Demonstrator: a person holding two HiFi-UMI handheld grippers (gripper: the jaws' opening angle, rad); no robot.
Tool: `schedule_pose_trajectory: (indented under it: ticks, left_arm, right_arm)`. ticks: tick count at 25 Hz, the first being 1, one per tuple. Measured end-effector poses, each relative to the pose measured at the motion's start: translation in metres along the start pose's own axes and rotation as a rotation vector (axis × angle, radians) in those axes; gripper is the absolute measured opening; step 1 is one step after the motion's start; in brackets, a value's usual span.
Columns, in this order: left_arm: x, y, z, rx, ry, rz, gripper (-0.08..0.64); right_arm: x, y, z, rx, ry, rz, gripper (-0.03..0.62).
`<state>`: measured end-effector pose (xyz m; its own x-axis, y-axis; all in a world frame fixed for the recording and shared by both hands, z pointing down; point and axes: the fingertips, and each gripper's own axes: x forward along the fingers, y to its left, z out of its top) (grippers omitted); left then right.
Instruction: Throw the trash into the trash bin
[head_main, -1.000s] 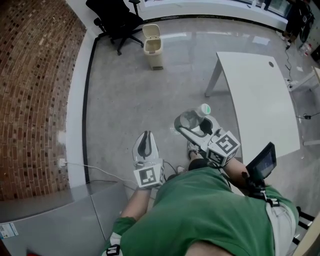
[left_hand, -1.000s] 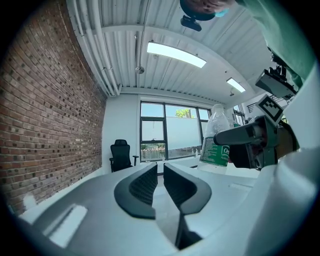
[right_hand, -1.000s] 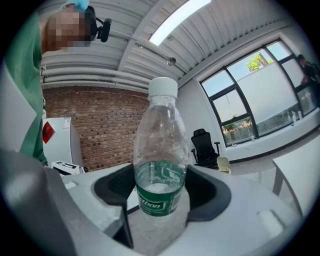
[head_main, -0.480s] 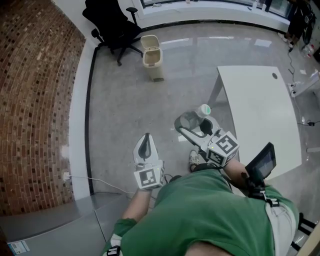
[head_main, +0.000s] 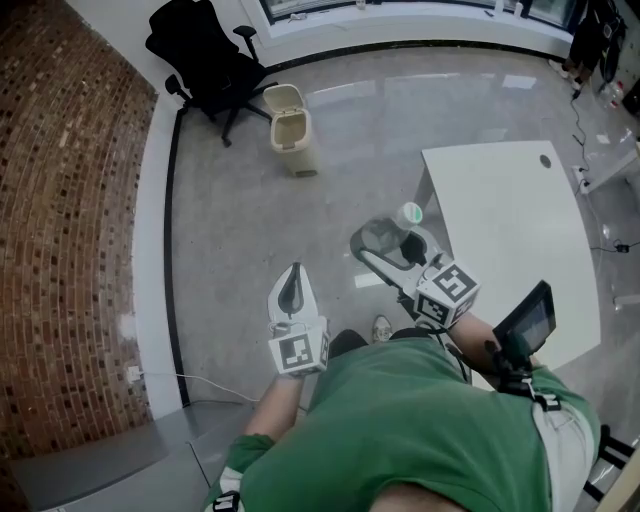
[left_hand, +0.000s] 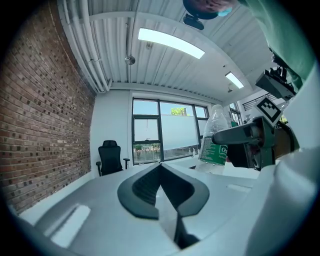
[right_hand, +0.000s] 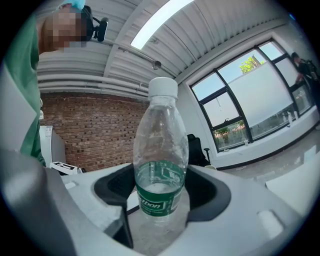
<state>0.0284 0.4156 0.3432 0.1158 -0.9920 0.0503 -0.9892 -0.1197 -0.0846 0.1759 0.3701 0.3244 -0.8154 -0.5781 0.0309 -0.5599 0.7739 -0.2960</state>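
Note:
A clear plastic bottle (head_main: 383, 240) with a green label and white cap is clamped in my right gripper (head_main: 388, 250), held out over the floor at mid-frame. In the right gripper view the bottle (right_hand: 160, 170) stands upright between the dark pads (right_hand: 212, 192) of that gripper (right_hand: 161, 197). My left gripper (head_main: 292, 280) hangs beside it to the left, shut and empty; its jaws (left_hand: 161, 175) meet with nothing between them. The bottle (left_hand: 215, 142) also shows in the left gripper view. A beige trash bin (head_main: 290, 130) with its lid up stands well ahead on the floor.
A black office chair (head_main: 205, 50) sits just left of the bin near the brick wall (head_main: 70, 230). A white table (head_main: 510, 230) stands to the right. Grey floor lies between me and the bin; a cable (head_main: 215, 385) runs along it.
The bin, chair and table have shifted in the head view while I walk across the floor. Both grippers keep the same pose, the right one still holding the bottle.

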Motion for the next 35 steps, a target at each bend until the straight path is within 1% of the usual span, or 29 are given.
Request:
schedule_pose_trajectory:
  ticks: [5, 10, 14, 17, 23, 29, 35]
  left_arm:
    - [0.021, -0.005, -0.003, 0.007, 0.022, -0.019, 0.006]
    - [0.045, 0.01, -0.012, 0.0, 0.042, -0.031, 0.005]
    - [0.076, 0.022, -0.018, -0.011, 0.05, -0.056, 0.006]
    - [0.105, 0.036, -0.013, -0.006, 0.027, -0.082, 0.006]
    - [0.157, 0.068, -0.005, -0.015, 0.007, -0.106, 0.005]
    - [0.191, 0.099, -0.009, -0.006, 0.009, -0.142, 0.005]
    - [0.211, 0.123, -0.012, -0.015, 0.007, -0.162, 0.005]
  right_arm:
    - [0.007, -0.022, 0.001, 0.026, 0.001, -0.02, 0.31]
    - [0.032, -0.039, 0.001, 0.04, 0.003, -0.043, 0.31]
    - [0.054, -0.06, 0.001, 0.043, 0.008, -0.079, 0.31]
    - [0.076, -0.072, 0.009, 0.036, 0.004, -0.102, 0.31]
    - [0.123, -0.092, 0.027, 0.023, -0.002, -0.135, 0.31]
    - [0.163, -0.106, 0.035, 0.018, -0.016, -0.173, 0.31]
    - [0.19, -0.115, 0.035, 0.028, -0.022, -0.212, 0.31]
